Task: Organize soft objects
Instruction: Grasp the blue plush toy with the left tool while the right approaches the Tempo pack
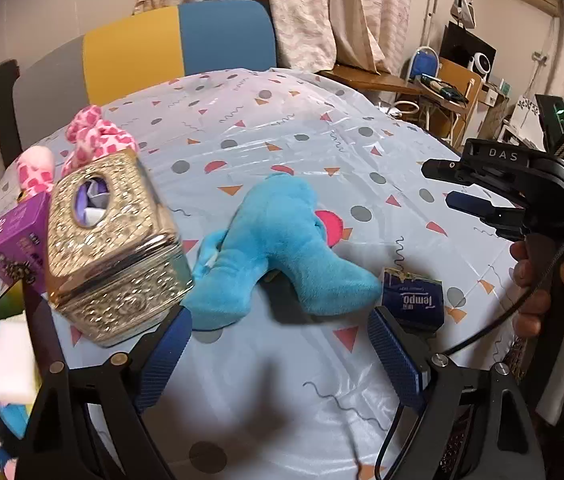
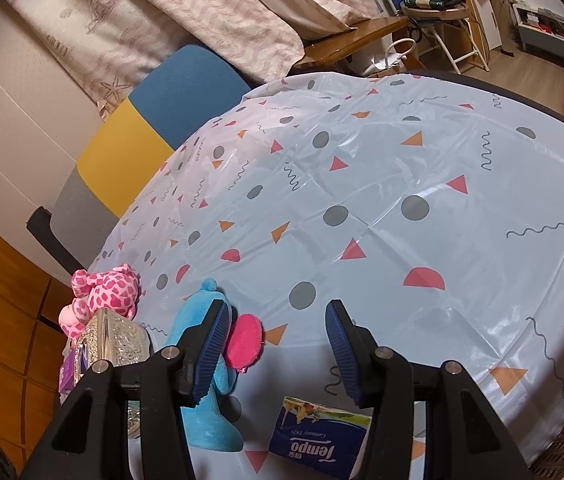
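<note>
A blue plush toy [image 1: 278, 248] with a pink ear lies on the patterned tablecloth [image 1: 282, 120]. It is just ahead of my left gripper [image 1: 282, 356], which is open and empty. A pink spotted plush [image 1: 98, 132] sits behind a silver ornate tissue box [image 1: 110, 248] at the left. A dark blue Tempo tissue pack [image 1: 413, 300] lies right of the blue toy. My right gripper [image 1: 437, 184], held by a hand [image 1: 541, 280], hovers at the right. In the right wrist view the right gripper [image 2: 280, 352] is open and empty above the cloth. The blue plush toy [image 2: 210, 420] is at its left finger and the Tempo pack [image 2: 317, 440] is below.
A purple box [image 1: 14, 236] stands left of the silver box. Soft toys and a white block [image 1: 14, 364] are piled at the lower left past the table edge. A yellow and blue chair [image 1: 178, 44] stands behind the table. Curtains, a desk and shelves fill the far right.
</note>
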The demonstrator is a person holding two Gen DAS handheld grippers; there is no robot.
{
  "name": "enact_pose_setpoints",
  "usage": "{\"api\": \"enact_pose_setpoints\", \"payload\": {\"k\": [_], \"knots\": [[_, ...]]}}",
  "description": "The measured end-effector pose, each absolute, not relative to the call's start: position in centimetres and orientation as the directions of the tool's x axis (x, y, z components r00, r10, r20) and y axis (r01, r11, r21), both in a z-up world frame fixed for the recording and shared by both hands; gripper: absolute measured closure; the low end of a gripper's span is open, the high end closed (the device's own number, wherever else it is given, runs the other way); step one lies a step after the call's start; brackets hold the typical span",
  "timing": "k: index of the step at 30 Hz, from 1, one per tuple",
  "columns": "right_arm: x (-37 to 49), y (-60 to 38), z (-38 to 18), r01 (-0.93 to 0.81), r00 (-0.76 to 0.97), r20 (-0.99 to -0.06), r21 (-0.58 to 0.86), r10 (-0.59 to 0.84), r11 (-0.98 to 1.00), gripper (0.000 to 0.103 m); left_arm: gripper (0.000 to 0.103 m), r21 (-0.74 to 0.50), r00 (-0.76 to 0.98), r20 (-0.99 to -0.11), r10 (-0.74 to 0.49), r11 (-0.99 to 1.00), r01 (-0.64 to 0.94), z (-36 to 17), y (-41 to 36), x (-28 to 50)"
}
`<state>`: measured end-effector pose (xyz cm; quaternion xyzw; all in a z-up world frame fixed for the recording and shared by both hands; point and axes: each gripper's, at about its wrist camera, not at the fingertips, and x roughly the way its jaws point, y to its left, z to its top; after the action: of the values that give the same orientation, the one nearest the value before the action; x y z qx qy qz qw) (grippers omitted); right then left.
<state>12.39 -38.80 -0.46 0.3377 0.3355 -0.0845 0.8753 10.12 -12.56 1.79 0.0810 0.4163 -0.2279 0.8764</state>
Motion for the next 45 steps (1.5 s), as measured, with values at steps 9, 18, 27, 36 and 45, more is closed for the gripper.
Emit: {"api": "enact_pose_setpoints", "payload": {"k": [9, 18, 27, 36, 45], "knots": [[12.3, -38.9, -0.4, 0.366, 0.767, -0.635, 0.551, 0.092, 0.750, 0.052, 0.014, -0.051, 0.527, -0.770, -0.359, 0.858, 0.511, 1.8, -15.3, 12.1], [12.4, -38.6, -0.3, 0.346, 0.772, -0.627, 0.556, 0.108, 0.756, 0.052, 0.012, -0.047, 0.491, -0.794, -0.358, 0.841, 0.539, 1.5, -18.4, 17.2], [12.5, -38.7, -0.5, 0.335, 0.771, -0.623, 0.575, 0.134, 0.746, 0.051, 0.012, -0.005, 0.443, -0.847, -0.295, 0.837, 0.547, -2.0, -21.0, 21.9], [12.8, -38.7, -0.7, 0.332, 0.765, -0.627, 0.582, 0.150, 0.742, 0.051, 0.012, 0.100, 0.501, -0.836, -0.224, 0.835, 0.540, -5.4, -22.0, 22.8], [12.9, -38.9, -1.0, 0.350, 0.754, -0.642, 0.572, 0.139, 0.742, 0.051, 0.027, 0.138, 0.547, -0.805, -0.229, 0.825, 0.548, -5.3, -21.6, 21.3]]}}
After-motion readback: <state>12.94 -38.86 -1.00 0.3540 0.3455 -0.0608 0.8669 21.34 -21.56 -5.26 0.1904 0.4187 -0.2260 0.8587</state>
